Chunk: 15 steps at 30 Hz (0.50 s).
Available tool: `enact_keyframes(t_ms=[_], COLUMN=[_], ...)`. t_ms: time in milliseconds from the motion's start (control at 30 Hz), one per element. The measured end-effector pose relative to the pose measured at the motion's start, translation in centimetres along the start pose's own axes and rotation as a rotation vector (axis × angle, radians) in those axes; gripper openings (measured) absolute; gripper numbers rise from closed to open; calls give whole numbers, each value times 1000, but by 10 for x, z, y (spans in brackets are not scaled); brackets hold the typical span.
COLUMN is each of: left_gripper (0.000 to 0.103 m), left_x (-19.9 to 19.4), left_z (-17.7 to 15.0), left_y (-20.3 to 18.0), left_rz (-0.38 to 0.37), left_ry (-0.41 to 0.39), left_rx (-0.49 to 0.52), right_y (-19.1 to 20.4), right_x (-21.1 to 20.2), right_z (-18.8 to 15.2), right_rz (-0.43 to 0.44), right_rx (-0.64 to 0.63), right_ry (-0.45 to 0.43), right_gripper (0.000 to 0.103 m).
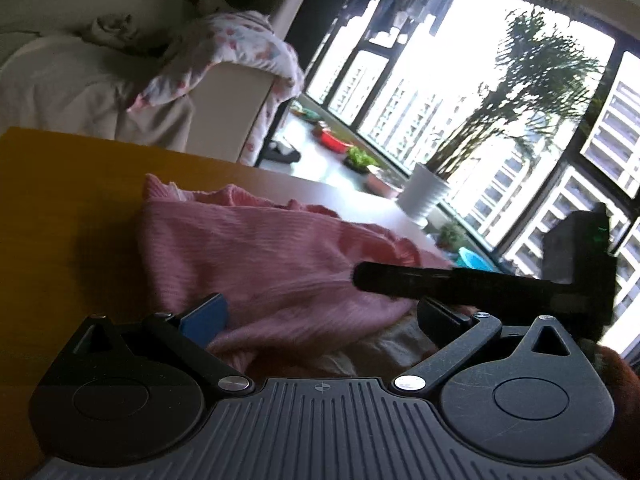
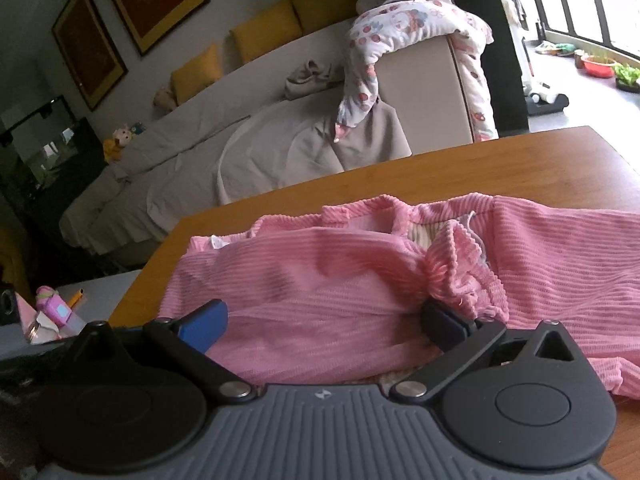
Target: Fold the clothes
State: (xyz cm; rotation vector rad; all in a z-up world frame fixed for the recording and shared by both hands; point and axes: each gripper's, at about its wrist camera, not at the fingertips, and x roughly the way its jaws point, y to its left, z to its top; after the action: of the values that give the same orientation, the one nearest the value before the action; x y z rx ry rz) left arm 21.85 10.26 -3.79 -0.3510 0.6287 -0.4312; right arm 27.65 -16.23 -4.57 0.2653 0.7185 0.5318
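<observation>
Nearest, the left gripper [image 1: 320, 316] hangs low over the pink ribbed knit garment [image 1: 256, 264], its jaws spread wide apart with cloth lying between them but nothing pinched. The right gripper [image 2: 322, 320] is just as low over the same garment [image 2: 360, 280], jaws likewise apart; its right finger pad [image 2: 442, 326] sits right against a bunched, frilled fold of the pink knit, though I cannot tell whether it presses on it. In the left wrist view, a black finger of the right gripper [image 1: 460, 284] reaches across the garment from the right. The garment lies rumpled on the warm brown wooden surface [image 2: 440, 168], spreading from the near edge toward the middle, with a paler lining showing at its opening. Beyond the garment, past the far edge of the surface, stands a beige cloth-draped sofa [image 2: 240, 152] with a white strawberry-print quilt [image 2: 400, 32] thrown over its arm and mustard cushions [image 2: 264, 32] along its back. Farther than the garment on the window side, a white ribbed plant pot [image 1: 424, 194] stands by tall black-framed windows [image 1: 480, 100].
</observation>
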Motion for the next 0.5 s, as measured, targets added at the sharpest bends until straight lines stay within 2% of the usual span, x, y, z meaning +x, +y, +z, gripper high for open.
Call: enact_keyframes(t_ms=[233,500], left_gripper=[103,103], left_x=[13,9], left_z=[-2,-3], left_y=[-3,1], left_rz=[59,54], left_ry=[4,-12], left_rx=[30,10], right_y=[-2,-1], right_x=[-4,-4], right_z=[-2,-3], right_rz=[17,22], right_rx=[18,20], right_ry=[-13,-17], right_gripper=[103,103])
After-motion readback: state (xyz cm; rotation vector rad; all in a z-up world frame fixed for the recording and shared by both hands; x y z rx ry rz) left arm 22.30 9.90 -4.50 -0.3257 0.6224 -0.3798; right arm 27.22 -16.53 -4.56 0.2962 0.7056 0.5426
